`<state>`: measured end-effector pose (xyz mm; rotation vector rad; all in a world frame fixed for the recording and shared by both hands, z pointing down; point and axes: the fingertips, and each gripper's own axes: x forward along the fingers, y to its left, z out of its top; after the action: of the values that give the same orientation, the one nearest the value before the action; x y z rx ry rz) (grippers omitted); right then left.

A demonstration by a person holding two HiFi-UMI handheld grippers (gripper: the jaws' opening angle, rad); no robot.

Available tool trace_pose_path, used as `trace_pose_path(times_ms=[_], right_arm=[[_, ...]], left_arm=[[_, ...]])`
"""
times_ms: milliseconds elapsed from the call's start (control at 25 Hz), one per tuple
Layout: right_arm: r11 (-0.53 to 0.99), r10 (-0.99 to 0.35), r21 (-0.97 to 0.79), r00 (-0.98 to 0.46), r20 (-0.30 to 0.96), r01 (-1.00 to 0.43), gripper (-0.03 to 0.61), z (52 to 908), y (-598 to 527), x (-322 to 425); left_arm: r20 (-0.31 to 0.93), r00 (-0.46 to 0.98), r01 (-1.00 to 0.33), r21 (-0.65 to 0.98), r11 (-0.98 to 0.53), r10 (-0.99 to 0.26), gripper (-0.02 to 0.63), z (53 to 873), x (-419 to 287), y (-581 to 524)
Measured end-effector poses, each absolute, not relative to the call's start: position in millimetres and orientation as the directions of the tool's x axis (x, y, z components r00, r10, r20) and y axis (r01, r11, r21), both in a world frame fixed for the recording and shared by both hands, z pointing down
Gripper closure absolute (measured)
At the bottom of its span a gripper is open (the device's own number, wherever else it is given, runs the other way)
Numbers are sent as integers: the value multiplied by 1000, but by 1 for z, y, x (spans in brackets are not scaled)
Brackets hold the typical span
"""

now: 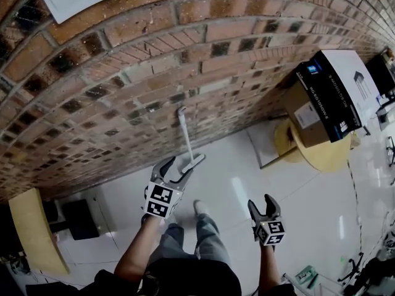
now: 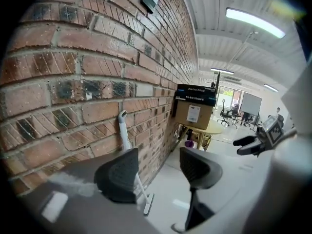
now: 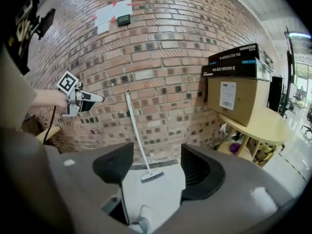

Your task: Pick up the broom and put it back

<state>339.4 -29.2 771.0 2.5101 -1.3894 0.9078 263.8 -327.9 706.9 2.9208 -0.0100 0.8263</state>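
Broom (image 1: 187, 134) on end against brick wall (image 1: 111, 66); left gripper (image 1: 176, 168) and right gripper (image 1: 261, 202) empty, fingers spread

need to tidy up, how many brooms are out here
1. The broom leans against the brick wall with its head resting on the floor. Others may be hidden outside these views.

Broom (image 1: 186, 135) leans on brick wall (image 1: 123, 73) — left tool (image 1: 176, 168) and right tool (image 1: 260, 201) agape.
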Motion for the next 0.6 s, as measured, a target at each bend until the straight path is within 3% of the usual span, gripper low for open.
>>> trace_pose_path(times_ms=[240, 600], right_arm=[[-570, -703, -192, 354, 616, -799, 268, 819, -46, 338], [-309, -824, -192, 162, 543, -931, 268, 837, -220, 341]], left_arm=[[539, 842, -74, 122, -990, 3, 348, 710, 257, -347], [528, 842, -222, 147, -964, -114, 348, 694, 218, -389]])
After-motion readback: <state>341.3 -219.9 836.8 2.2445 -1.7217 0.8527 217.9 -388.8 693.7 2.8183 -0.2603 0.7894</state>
